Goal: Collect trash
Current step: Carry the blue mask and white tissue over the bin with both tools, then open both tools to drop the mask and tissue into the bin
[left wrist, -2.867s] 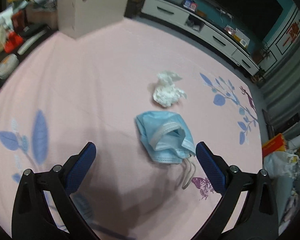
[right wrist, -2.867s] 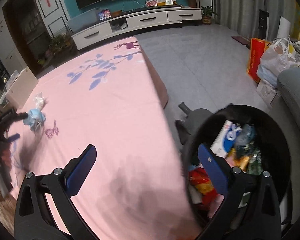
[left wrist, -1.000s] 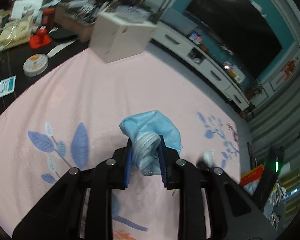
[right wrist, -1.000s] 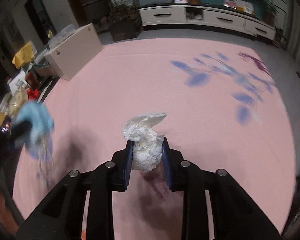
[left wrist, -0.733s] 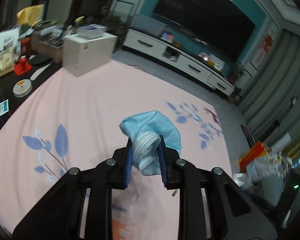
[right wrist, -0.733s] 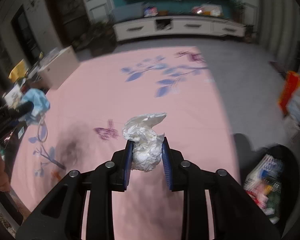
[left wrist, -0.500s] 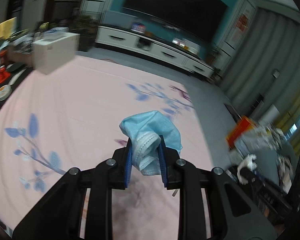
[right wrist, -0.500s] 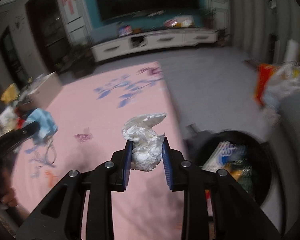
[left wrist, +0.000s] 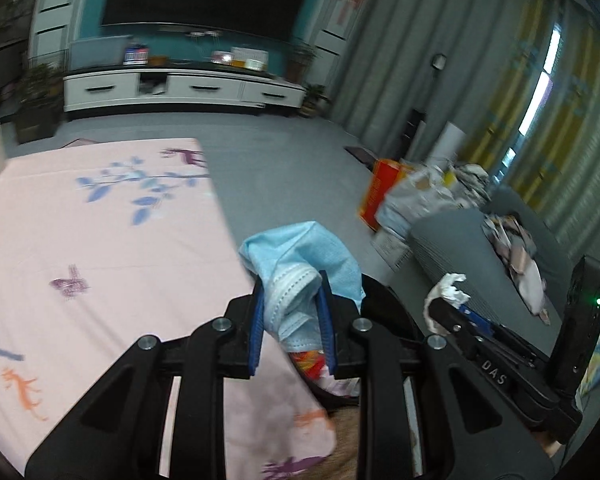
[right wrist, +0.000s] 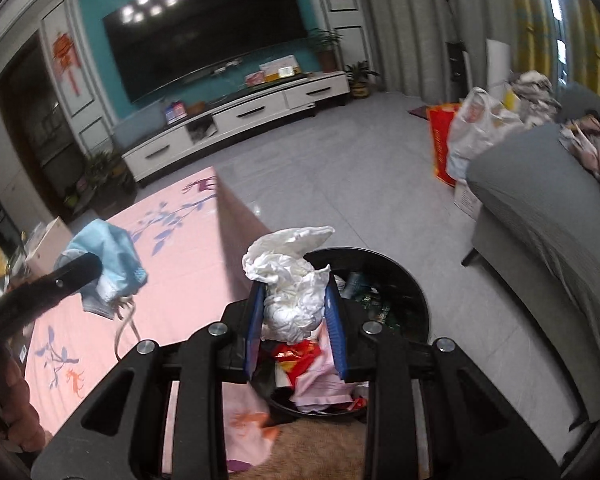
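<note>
Living room, grey floor; pink floral cloth (left wrist: 100, 240) covering the low table beside a black trash bin (right wrist: 416, 292).

Right gripper (right wrist: 296, 316): clamping a crumpled white tissue (right wrist: 292, 284), hanging directly over the bin's open mouth, so it appears the nearer of the two for a drop.

Left gripper (left wrist: 292, 320): pinching a folded blue face mask (left wrist: 300, 264), ear loops dangling, hovering at the table's edge with the bin lying just ahead and below.

Bin contents: red wrapper, pinkish paper and dark packets, filling it well up.
</note>
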Available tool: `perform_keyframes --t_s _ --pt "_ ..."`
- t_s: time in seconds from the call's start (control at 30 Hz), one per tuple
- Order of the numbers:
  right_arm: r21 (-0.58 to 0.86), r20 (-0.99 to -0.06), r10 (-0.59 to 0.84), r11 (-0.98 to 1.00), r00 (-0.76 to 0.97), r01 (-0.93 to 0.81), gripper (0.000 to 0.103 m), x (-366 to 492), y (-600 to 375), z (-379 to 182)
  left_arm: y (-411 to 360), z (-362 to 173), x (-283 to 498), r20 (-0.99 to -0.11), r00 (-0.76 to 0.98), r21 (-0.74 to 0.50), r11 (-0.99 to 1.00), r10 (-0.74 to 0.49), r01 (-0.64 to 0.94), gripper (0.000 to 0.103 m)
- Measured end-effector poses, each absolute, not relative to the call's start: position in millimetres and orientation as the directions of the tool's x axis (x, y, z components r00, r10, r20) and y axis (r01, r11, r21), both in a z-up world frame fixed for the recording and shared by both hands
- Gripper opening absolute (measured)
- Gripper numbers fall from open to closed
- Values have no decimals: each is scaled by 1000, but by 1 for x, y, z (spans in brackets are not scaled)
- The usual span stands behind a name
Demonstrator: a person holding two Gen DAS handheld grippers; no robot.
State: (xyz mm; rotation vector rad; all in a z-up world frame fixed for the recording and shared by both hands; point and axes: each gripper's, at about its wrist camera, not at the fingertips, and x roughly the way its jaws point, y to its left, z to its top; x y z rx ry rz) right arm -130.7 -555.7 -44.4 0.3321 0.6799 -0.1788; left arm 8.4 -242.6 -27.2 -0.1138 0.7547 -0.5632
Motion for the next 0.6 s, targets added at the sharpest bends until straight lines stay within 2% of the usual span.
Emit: perform_keyframes --t_s 0.3,0.6 --pt "318 -704 -4 893 710 320 30 -129 -598 -82 -329 -67 9 -710 438 -306 801 -552 515 25" --pt "329 -760 23 875 650 354 30 -112 -611 -121 -363 -108 26 -768 359 -310 799 -530 515 25"
